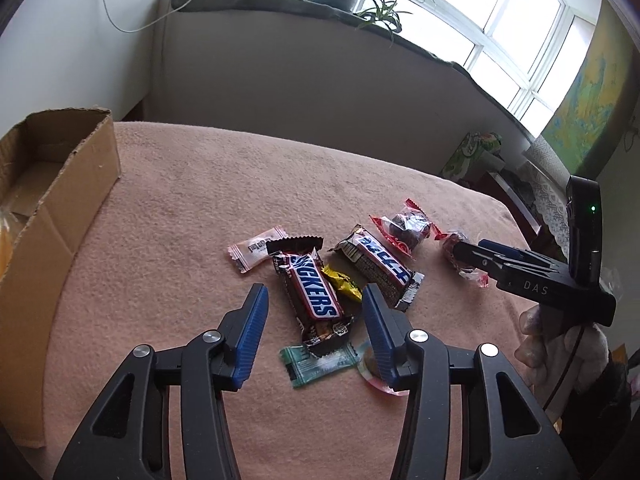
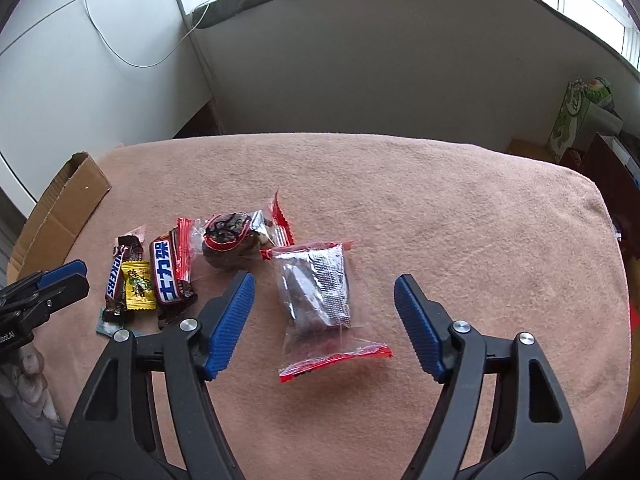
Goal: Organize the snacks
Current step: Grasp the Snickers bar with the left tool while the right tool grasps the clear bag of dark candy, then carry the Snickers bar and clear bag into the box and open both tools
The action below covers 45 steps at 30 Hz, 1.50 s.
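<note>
Several snacks crowd mid-frame: my left gripper [image 1: 316, 332], jaws apart, straddles the Snickers bar [image 1: 310, 290], perhaps overlapping a yellow candy [image 1: 342, 282]; closing could snag both. My right gripper [image 2: 324, 326], open, brackets the clear packet [image 2: 320, 292], which may slip.

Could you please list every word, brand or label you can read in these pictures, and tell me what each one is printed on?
"SNICKERS": on the brown chocolate bar between the left gripper's fingers.
"士力架": on the second brown chocolate bar, in white Chinese characters.
"DAS": on the black body of the right gripper, seen from the left wrist.
Print on the white candy, yellow candy and silver packet is too small to read.
</note>
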Each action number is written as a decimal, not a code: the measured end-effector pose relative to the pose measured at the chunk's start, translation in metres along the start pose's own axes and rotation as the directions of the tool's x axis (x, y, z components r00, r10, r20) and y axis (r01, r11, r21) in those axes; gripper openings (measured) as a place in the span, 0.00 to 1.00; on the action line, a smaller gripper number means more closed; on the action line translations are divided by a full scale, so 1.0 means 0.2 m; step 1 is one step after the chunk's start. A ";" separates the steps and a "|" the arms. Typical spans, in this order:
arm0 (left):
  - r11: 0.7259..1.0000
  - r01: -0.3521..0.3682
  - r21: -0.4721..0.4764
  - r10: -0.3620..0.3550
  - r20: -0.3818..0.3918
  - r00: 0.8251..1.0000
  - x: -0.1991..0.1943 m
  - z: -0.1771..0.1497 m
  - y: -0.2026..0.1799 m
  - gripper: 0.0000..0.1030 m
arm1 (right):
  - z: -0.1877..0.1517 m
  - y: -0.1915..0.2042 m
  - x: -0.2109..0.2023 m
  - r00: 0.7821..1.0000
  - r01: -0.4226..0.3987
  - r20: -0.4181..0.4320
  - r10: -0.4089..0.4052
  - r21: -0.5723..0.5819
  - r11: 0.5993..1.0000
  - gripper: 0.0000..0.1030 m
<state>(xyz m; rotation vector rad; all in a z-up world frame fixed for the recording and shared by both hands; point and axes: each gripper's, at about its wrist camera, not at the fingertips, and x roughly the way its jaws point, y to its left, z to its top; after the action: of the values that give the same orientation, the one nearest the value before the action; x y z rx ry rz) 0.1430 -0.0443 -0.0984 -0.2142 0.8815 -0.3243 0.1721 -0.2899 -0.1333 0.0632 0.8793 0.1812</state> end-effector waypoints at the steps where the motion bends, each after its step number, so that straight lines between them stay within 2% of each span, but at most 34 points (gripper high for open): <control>1: 1.000 -0.009 0.005 0.009 -0.006 1.000 0.02 0.00 0.00 0.40 | 0.00 -0.01 0.01 1.000 0.001 -0.003 -0.001 0.001 1.000 0.74; 2: 1.000 -0.015 0.007 0.015 -0.013 1.000 0.04 0.01 0.00 0.38 | 0.00 -0.01 0.01 1.000 0.002 -0.005 -0.002 0.000 1.000 0.73; 4: 1.000 -0.019 0.017 0.020 -0.025 0.999 0.07 0.01 -0.01 0.30 | 0.00 -0.02 0.03 1.000 -0.002 -0.014 0.002 -0.002 1.000 0.63; 5: 0.999 -0.024 0.025 0.024 -0.030 0.999 0.08 0.01 -0.01 0.30 | 0.00 -0.02 0.03 1.000 -0.004 -0.018 0.004 -0.001 1.000 0.61; 15: 0.990 -0.085 0.109 0.089 -0.041 0.995 0.16 0.01 -0.06 0.30 | 0.03 0.00 0.11 1.000 0.003 -0.028 -0.003 -0.010 1.000 0.59; 21: 0.991 -0.082 0.107 0.088 -0.050 0.995 0.20 0.02 -0.05 0.32 | 0.04 0.03 0.13 0.999 0.019 -0.029 -0.020 -0.031 0.999 0.59; 23: 0.990 -0.083 0.115 0.089 -0.047 0.995 0.20 0.02 -0.05 0.32 | 0.04 0.04 0.13 0.999 0.027 -0.025 -0.028 -0.033 0.999 0.54; 27: 0.989 -0.097 0.114 0.102 -0.042 0.994 0.21 0.02 -0.06 0.29 | 0.04 0.04 0.13 1.000 0.027 -0.015 -0.028 -0.023 0.999 0.49; 30: 0.985 -0.118 0.125 0.123 -0.034 0.992 0.22 0.02 -0.08 0.27 | 0.03 0.04 0.12 0.999 0.042 -0.005 -0.042 -0.023 0.999 0.37; 33: 0.989 -0.106 0.101 0.110 -0.034 0.993 0.21 0.01 -0.06 0.27 | 0.01 0.00 0.10 1.000 0.024 -0.004 -0.024 -0.010 1.000 0.33; 45: 0.998 -0.049 0.041 0.048 0.025 0.999 0.01 0.00 -0.02 0.27 | -0.04 -0.01 -0.07 0.999 -0.019 0.037 0.017 0.037 0.999 0.32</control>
<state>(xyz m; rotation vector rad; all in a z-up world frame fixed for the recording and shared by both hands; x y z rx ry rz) 0.1430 -0.0495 -0.0995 -0.1581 0.8541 -0.2939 0.1576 -0.2955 -0.1275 0.1093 0.8455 0.1798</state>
